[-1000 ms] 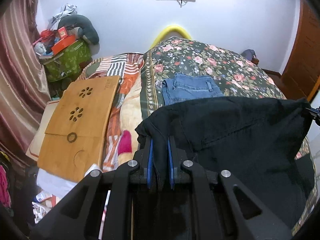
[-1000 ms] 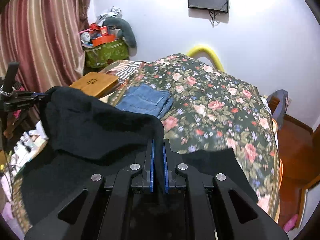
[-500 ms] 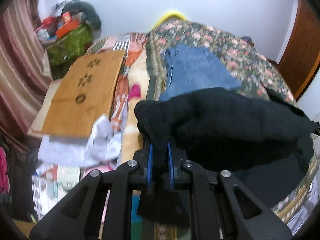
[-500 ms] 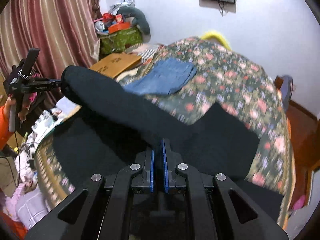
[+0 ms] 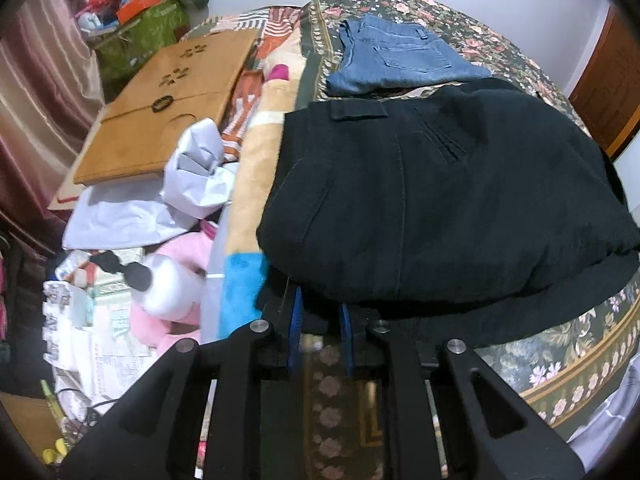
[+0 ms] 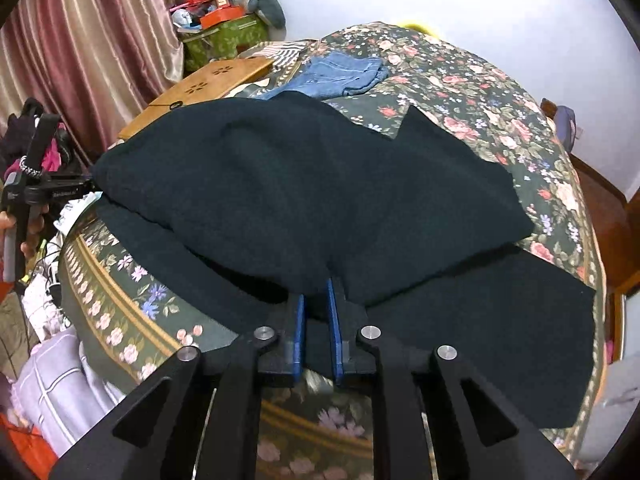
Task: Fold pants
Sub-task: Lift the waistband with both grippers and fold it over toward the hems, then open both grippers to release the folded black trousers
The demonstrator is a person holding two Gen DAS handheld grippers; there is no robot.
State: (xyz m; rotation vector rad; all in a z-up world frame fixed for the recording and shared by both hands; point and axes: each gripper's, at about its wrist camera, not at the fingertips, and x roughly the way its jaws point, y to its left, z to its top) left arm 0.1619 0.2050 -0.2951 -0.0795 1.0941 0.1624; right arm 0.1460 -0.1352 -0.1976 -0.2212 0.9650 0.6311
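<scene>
The black pants lie on the flowered bedspread, their upper half folded down over the lower half near the front edge. They also show in the right wrist view. My left gripper sits at the fold's near left corner, jaws slightly parted, with cloth still between the blue pads. My right gripper sits at the fold's near edge, jaws slightly parted on the cloth. The left gripper also shows in the right wrist view at the left edge.
Folded blue jeans lie farther back on the bed. A wooden lap desk, white paper and clutter lie left of the bed. A curtain hangs at the left. A green box stands in the corner.
Both grippers have carried the lifted pants edge forward and down, so the fold now lies on the bed. The jaws of both have parted slightly.
</scene>
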